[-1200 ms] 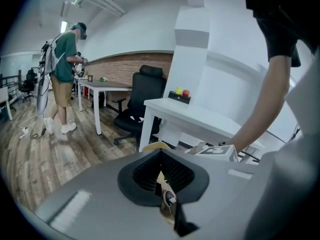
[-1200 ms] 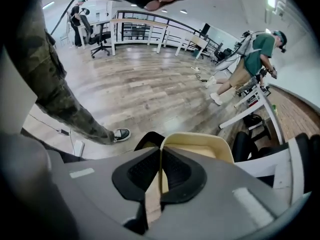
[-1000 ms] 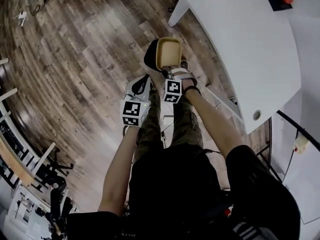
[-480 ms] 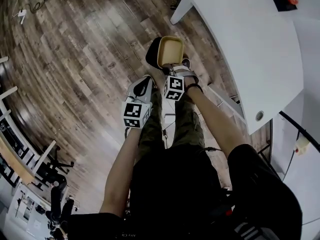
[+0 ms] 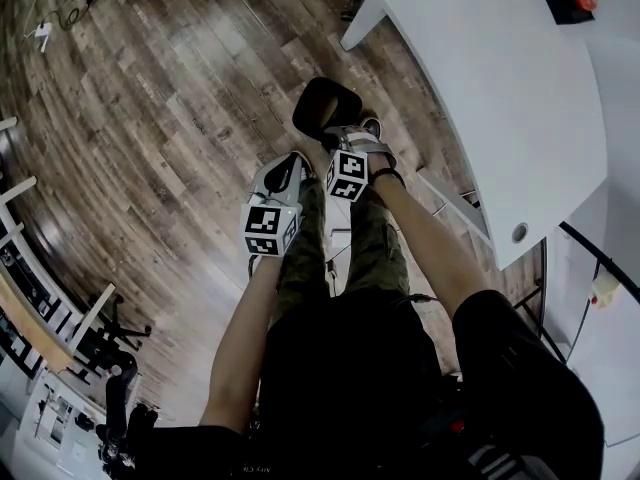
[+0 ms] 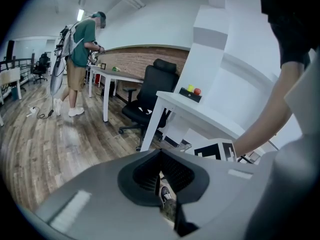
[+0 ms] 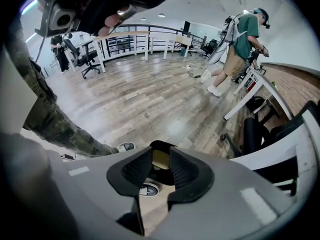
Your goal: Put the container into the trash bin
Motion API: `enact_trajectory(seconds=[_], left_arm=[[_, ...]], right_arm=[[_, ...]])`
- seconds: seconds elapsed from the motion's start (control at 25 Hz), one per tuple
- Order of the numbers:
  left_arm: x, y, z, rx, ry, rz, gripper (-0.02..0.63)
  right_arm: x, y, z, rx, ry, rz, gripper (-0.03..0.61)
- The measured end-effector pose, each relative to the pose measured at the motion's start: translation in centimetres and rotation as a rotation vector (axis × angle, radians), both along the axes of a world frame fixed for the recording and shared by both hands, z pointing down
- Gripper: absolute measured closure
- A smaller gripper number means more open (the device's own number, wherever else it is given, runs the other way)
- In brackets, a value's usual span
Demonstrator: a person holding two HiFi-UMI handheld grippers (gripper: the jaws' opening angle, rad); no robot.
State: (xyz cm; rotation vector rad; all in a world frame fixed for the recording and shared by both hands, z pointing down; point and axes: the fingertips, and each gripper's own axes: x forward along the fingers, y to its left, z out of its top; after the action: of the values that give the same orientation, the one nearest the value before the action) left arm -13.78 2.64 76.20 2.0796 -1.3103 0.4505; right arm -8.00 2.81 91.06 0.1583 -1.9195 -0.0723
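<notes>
Two grippers in play here. I'm holding the right gripper (image 7: 161,151) pointing steeply down over the black trash bin (image 5: 303,108), which is sitting on the wooden floor (image 5: 150,118) near the white worktop (image 5: 480,88). Its jaws are opening right now, standing apart with nothing pinched between the pads. Looking through that gap, I'm seeing the tan container (image 7: 161,160) lying down inside the bin, clear of the gripper. From the head view the bin mouth is just looking dark, so I'm not making out the container there. The left gripper (image 6: 161,152) is hanging just beside the right one, jaws together at the tips and carrying nothing.
</notes>
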Motion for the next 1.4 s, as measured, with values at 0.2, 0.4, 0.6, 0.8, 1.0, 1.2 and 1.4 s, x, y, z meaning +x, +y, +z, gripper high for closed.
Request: enact_trajectory(seconds=[0.2,0.4,0.6,0.8,1.0,1.2,1.4], left_arm=[[-0.8,-0.9,-0.5,0.008,-0.008,0.016,0.617],[-0.5,-1.9,-1.2,0.012,-0.023,0.019,0.615],[-0.4,-2.6,-1.8,0.022,-0.027,0.030,0.615],[-0.4,-2.8,-1.5,0.016,-0.034,0.041,0.617],[-0.4,-2.5,-1.4,0.012,-0.035,0.043,0.615],[-0.4,-2.5,-1.4,0.014,-0.039,0.039,0.617],[-0.8,-2.5,-2.1,0.021,-0.044,0.038,0.616]], right_arm=[[-0.7,-1.1,-0.6,0.003,-0.012,0.038,0.457],[-0.4,-1.4,-1.4,-0.002,-0.028,0.038,0.459],[-0.3,-1.9,-2.2,0.009,-0.033,0.052,0.457],[-0.2,-2.1,-2.1,-0.002,-0.032,0.065,0.460],[0.3,-2.0,-1.9,0.002,-0.020,0.063,0.465],[0.8,-1.9,-1.8,-0.001,-0.017,0.072,0.465],[0.5,-2.0,-2.9,0.005,-0.030,0.083,0.465]])
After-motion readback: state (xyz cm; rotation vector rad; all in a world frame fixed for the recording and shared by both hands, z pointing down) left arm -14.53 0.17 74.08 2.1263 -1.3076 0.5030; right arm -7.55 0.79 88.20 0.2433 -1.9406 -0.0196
